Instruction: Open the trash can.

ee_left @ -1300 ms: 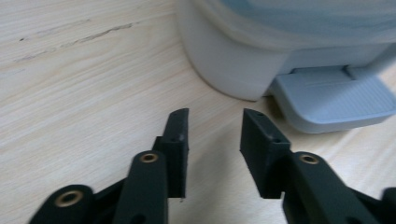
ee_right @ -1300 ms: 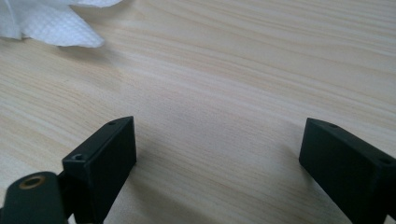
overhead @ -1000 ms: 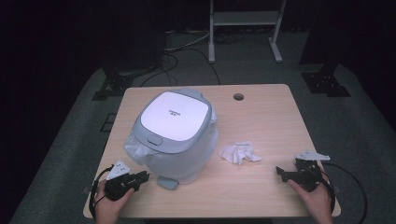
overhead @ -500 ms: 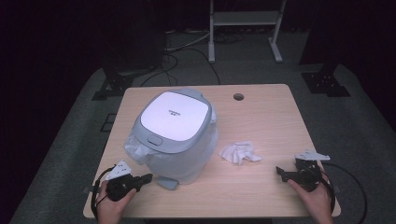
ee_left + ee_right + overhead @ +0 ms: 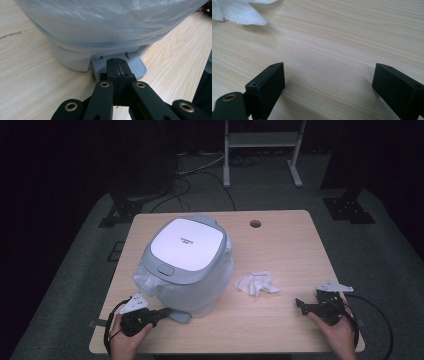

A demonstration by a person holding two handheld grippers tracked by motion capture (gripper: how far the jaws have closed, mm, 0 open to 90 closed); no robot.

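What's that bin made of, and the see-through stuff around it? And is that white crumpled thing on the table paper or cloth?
The bin looks like hard plastic: smooth grey shell, glossy white lid, ribbed grey pedal. The liner around it seems thin plastic film: translucent, wrinkled, shiny. The crumpled wad is probably paper towel: the right gripper view shows an embossed dimple pattern, though cloth can't be ruled out.

My pedal bin (image 5: 185,265) stood upright on the bench's left half, lid shut, white panel on top with a grey rim, a clear liner bunched around its pale body. Its ribbed grey foot pedal (image 5: 120,67) stuck out low at the front, toward me. The crumpled white tissue (image 5: 257,283) lay just right of it.
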